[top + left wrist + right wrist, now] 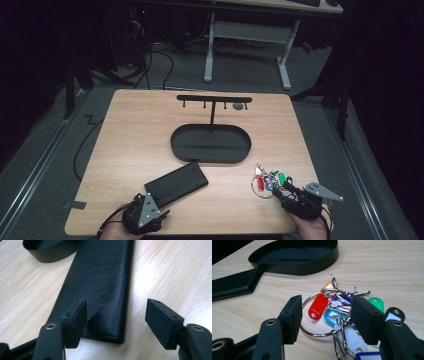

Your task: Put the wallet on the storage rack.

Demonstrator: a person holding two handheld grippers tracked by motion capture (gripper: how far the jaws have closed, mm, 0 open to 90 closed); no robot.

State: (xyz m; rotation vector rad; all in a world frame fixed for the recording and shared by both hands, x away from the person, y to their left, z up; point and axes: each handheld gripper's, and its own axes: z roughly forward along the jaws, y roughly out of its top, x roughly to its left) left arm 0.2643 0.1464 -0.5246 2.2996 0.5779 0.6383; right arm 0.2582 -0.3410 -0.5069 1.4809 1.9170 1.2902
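Fingers of the left gripper (116, 322) stand wide with the near end of the black wallet (100, 287) loose between them, while the right gripper (325, 315) spreads around the bunch of keys (337, 312), apparently readying a grasp.

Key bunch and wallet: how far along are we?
Early. Done: nothing sits in the oval tray, and the rack holds no key bunch. In hand: the open right gripper straddles the key bunch; the open left gripper is off the wallet. Left: placing both.
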